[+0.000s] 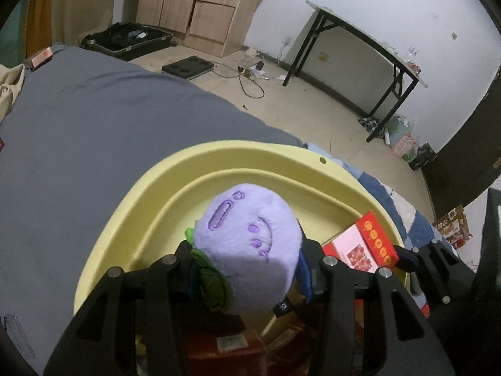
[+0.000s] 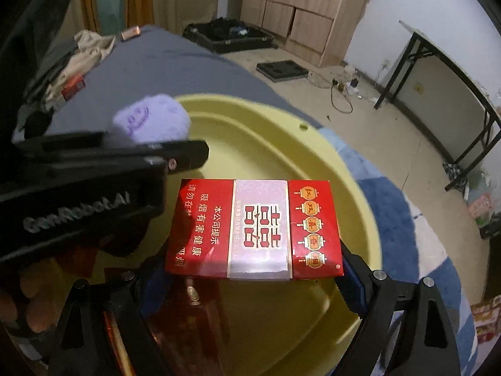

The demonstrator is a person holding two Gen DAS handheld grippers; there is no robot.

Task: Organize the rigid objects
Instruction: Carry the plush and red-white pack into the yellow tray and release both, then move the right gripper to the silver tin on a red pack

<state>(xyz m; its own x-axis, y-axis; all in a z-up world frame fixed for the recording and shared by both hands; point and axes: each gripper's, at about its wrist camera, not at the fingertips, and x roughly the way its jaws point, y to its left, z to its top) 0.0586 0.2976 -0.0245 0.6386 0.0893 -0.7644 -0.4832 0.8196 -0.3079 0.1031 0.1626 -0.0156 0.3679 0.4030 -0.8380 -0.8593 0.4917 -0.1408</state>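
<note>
Closest to the lens, the left gripper [image 1: 247, 260] is squeezing a purple plush toy [image 1: 250, 244], jaws partly closed on its sides. It's a fuzzy, rounded lump with darker purple stitched marks and a green felt leaf at its base, plus a small black tag hanging underneath. The gripper is angling steeply down, holding the toy over a yellow basin [image 1: 150, 188].

The right gripper [image 2: 253, 269] is gripping a red carton [image 2: 253, 228] by its two ends, jaws standing wide with blue pads pressing in. The carton is a flat, glossy cardboard rectangle with gold lettering, a pale silvery band across the middle and a column of five lantern drawings down one side. It's also hanging above the basin, pointing steeply down. In the right wrist view a person's fingers [image 2: 18, 300] are wrapping round the other black tool at the bottom left.

The basin is smooth plastic, oval, with a stepped inner wall and one small hole in the rim. Something reddish-brown is sitting at its near edge, too dark to tell.

The basin is resting on a bed with a plain gray sheet [image 1: 94, 119] and a blue-and-white patterned blanket [image 2: 407, 219]. Farther off, on the tiled floor, one open black suitcase [image 1: 128, 40] is lying near wooden cabinets [image 1: 200, 9], and one folding table [image 1: 369, 50] is standing against the white wall.
</note>
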